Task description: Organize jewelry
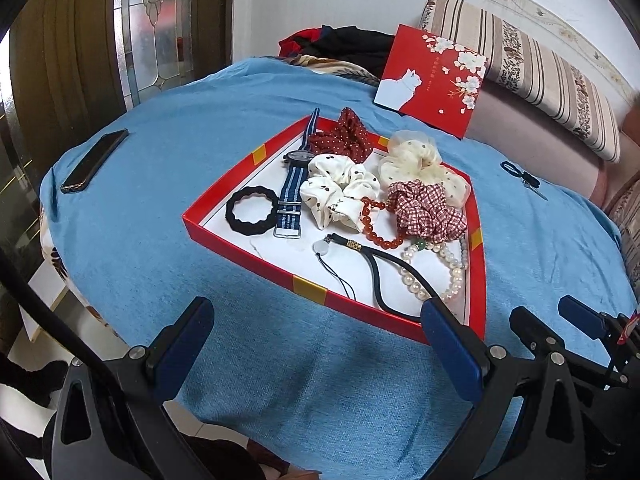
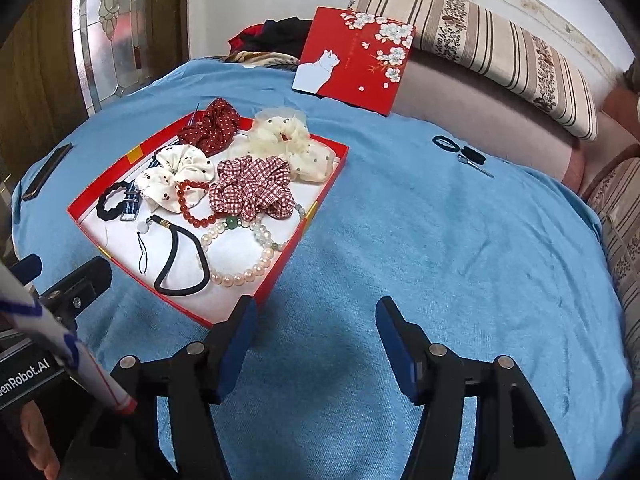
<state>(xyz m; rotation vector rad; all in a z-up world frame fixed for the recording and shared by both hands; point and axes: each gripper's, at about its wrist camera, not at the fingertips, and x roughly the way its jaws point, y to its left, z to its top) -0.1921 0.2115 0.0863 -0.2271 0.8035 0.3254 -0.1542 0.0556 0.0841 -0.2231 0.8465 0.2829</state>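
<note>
A shallow red box tray [image 1: 240, 242] with a white floor sits on a blue towel-like cloth [image 1: 160, 272] that covers the table, and all the jewelry and hair pieces lie inside it. At its far side a dark red polka-dot scrunchie [image 1: 344, 138] lies next to a sheer cream scrunchie [image 1: 416, 160]; in front of them are a white dotted scrunchie [image 1: 340, 192] and a red-and-white checked scrunchie [image 1: 428, 210]. A watch with a blue striped strap [image 1: 294, 184] stretches along the left, beside a black wavy hair tie [image 1: 251, 211]. A red bead bracelet [image 1: 374, 228] touches the white and checked scrunchies, a pearl strand [image 1: 432, 280] curves near the tray's right wall, and a black cord charm [image 1: 376, 276] lies at the near edge. The left gripper [image 1: 316, 344] hovers over the cloth with jaws spread and nothing between them, its right finger overlapping the tray's near corner in the view. The right gripper [image 2: 316, 340] hangs just right of the tray, released and empty. Outside the tray, a dark phone [image 1: 94, 160] lies at the left, small scissors [image 2: 474, 162] at the right, and the red lid with a white cat [image 1: 430, 80] leans at the back.
</note>
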